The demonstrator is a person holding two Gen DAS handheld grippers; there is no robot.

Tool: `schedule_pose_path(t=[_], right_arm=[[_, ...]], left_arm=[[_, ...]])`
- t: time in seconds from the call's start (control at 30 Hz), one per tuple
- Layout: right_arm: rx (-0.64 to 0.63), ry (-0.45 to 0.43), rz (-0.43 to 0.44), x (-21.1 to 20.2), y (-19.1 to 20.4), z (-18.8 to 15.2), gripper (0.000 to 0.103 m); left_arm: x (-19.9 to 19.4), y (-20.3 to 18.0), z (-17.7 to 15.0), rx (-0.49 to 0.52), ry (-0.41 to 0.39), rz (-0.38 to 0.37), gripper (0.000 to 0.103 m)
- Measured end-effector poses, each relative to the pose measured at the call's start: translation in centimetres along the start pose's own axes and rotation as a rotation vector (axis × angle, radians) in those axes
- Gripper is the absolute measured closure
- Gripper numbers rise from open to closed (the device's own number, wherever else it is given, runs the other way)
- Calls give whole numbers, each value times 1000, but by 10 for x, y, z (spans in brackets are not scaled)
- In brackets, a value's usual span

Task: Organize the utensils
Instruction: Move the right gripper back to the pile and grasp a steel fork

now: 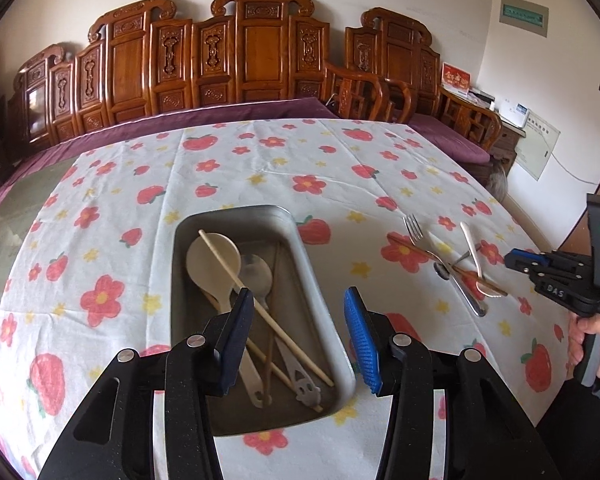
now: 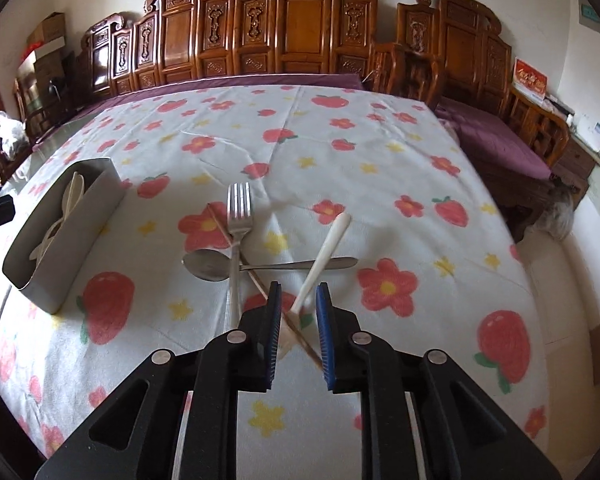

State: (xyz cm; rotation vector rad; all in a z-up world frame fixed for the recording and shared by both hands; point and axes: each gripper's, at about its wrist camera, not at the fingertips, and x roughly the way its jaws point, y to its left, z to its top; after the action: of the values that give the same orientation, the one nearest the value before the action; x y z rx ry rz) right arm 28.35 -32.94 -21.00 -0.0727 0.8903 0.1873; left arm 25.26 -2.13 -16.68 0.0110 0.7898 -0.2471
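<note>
Metal tray (image 1: pixel 320 292) sat on table, open-topped, rectangular. Inside lay cream wooden spoon (image 1: pixel 214 264), steel spoon (image 1: pixel 257 276), pale chopstick (image 1: pixel 260 308) slanted across them, dark chopstick (image 1: pixel 271 320), flat steel utensil (image 1: pixel 300 376). Well apart, crossed pile on cloth: fork (image 2: pixel 238 220), steel spoon (image 2: pixel 208 265), white spoon (image 2: pixel 324 256), brown chopstick (image 2: pixel 256 280).

Carved wood bench (image 1: pixel 256 52) w/ purple cushion (image 1: pixel 204 118) behind floral tablecloth (image 1: pixel 284 168).

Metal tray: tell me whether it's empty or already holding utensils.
Holding utensils. The metal tray contains a pale wooden spoon, a metal spoon and chopsticks lying crossed inside it.
</note>
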Motion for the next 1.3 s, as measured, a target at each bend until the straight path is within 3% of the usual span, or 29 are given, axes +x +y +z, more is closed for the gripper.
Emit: schedule_pose_path(t=[0.23,0.4,0.83,0.9,1.0,1.17,1.3], right_arm=[[-99,34,88,29,38,4,83],[-127,96,66,47,47,-1,83],[-109,102,73,66,46,11,84],[-119,102,74,66,46,11,91],[-126,112,93,64,46,11,93],[-95,44,121,44,38,16,93],[-54,-9,141,29,25,20,93]], left_arm=[[7,-21,-7,23,10,-6,58],[12,-32,-13,43,22,-12,58],[8,-45,-16,63,33,-42,58],[7,-49,-15,67,34,-39,58],[10,-54,-15,78,45,-25,58],[22,-59,-10,44,70,-37,58],[32,-72,1,73,81,-29,58]])
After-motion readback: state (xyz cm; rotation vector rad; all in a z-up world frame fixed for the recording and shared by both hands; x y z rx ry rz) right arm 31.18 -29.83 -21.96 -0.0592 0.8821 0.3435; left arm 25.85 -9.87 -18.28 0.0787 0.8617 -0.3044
